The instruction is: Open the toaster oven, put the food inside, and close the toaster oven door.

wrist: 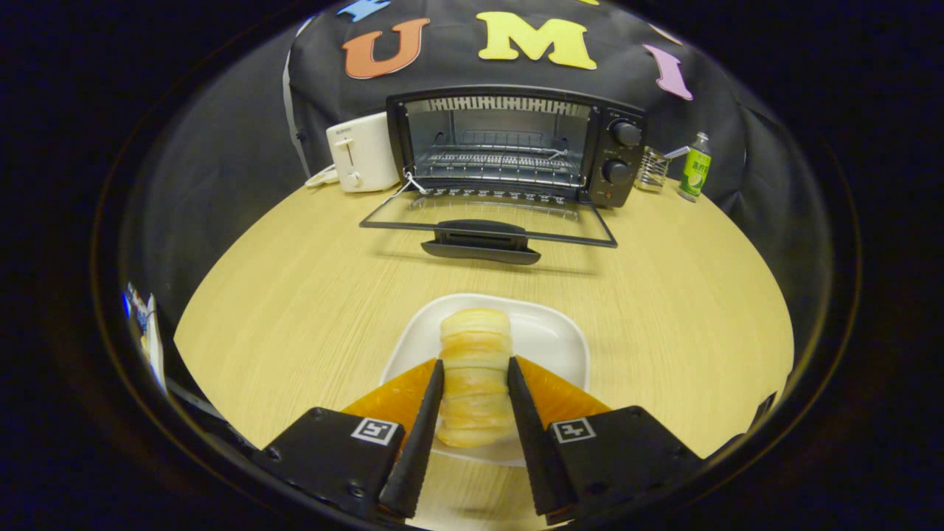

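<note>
A long, pale, ridged bread roll [474, 339] lies on a white square plate [553, 335] near the front of the wooden table. My gripper [476, 366] holds the roll between its two fingers, which press on its sides, so it is shut on the roll. Beyond the plate stands the black toaster oven [516, 140] at the back of the table. Its glass door [487, 221] hangs fully open and lies flat toward me, handle [481, 251] nearest. The wire rack [501, 161] inside is bare.
A white pop-up toaster [363, 153] stands just left of the oven. To the oven's right are a small wire holder [653, 169] and a green bottle [695, 168]. The wooden table [295, 295] stretches between the plate and the oven door.
</note>
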`<action>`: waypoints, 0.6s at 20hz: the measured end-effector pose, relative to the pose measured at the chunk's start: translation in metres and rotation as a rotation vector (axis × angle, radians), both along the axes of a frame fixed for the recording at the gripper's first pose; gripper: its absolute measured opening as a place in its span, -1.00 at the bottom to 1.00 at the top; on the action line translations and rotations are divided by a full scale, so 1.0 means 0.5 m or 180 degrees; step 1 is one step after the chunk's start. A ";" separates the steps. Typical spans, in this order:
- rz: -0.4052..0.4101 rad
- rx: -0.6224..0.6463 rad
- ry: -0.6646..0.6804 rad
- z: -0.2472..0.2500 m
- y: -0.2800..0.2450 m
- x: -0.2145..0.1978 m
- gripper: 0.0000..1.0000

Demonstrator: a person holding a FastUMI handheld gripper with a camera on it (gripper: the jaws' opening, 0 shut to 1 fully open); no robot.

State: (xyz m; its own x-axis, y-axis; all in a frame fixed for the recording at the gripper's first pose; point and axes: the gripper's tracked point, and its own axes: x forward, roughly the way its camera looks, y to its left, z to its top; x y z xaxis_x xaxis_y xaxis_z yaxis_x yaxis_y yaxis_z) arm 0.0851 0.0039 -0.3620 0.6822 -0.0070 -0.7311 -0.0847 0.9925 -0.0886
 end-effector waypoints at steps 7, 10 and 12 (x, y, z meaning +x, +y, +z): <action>-0.0234 0.0203 -0.0053 0.025 -0.022 0.003 -0.04; -0.0218 0.0395 -0.0159 0.054 -0.017 0.007 -0.04; -0.0194 0.0573 -0.0279 0.081 -0.009 0.009 -0.04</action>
